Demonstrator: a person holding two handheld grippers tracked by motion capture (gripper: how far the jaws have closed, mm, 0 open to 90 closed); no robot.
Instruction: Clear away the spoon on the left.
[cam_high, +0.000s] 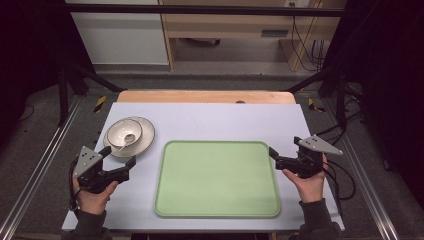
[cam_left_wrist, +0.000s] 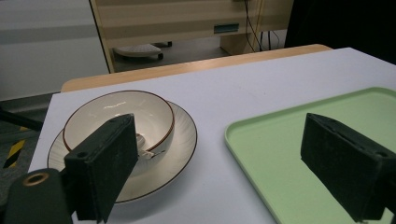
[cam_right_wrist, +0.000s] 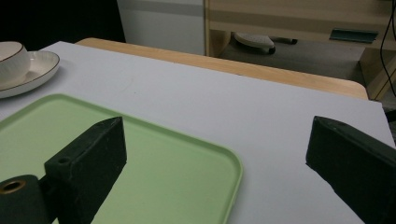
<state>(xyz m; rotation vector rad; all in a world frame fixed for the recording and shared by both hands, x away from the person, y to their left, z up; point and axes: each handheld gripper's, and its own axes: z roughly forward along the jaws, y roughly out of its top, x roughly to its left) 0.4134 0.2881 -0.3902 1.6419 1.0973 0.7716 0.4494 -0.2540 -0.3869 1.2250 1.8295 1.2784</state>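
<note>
I see a white bowl with a thin brown rim sitting on a round white plate at the left side of the table. Both look smooth and shiny, like china, and the plate has soft lines fanning out to its edge. The bowl sits upright with its open side up. It is round, so it has no long side. Inside it lies a small pale thing that I think is a spoon, and its handle leans out over the near rim, toward my left gripper. My left gripper is just beside the plate, on the near side, and its jaws are wide open with nothing between them. In the left gripper view one jaw sits in front of the bowl and the other in front of the tray. The tray is pale green, flat, smooth and matte, with round corners and a low raised edge. It lies in the middle of the table, with its long side going left to right. My right gripper is at the tray's right edge, jaws wide open too, holding nothing. The table has a plain pale cover, and a wooden edge shows at the far side.
</note>
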